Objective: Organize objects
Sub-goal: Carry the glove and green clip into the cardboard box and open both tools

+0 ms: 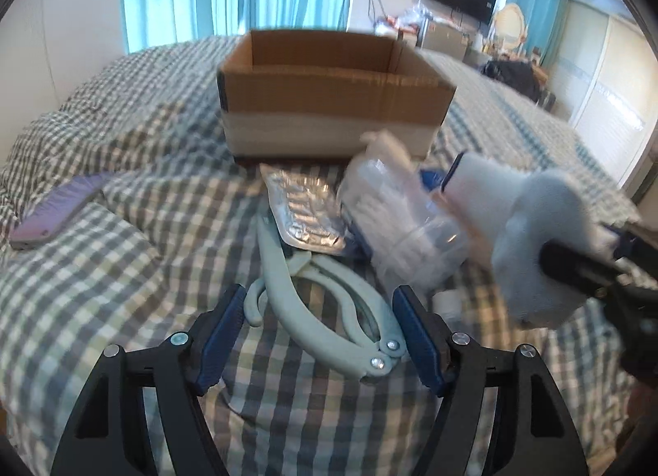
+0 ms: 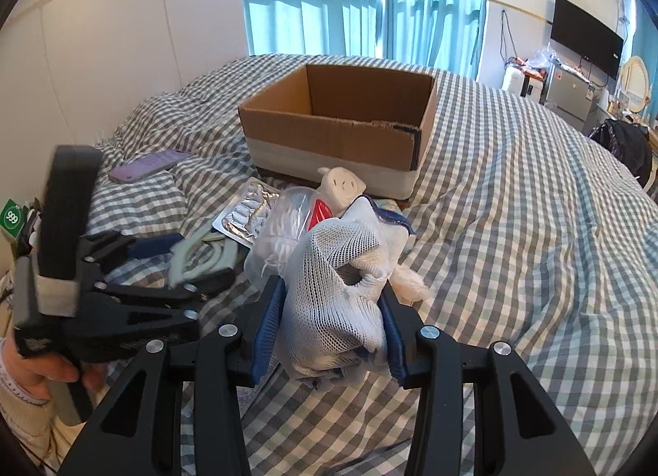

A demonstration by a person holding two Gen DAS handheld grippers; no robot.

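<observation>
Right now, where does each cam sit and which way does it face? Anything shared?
Left wrist: on the left gripper, open over the pale green hanger, facing the cardboard box; own fingers show.
Right wrist: on the right gripper, shut on the white mesh bag, facing the same box; left gripper and hand show.
Shared: box, hanger, blister pack, purple phone, checkered bed.

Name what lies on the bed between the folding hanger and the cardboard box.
A silver blister pack lies between the folding hanger and cardboard box, in the left wrist view.
</observation>
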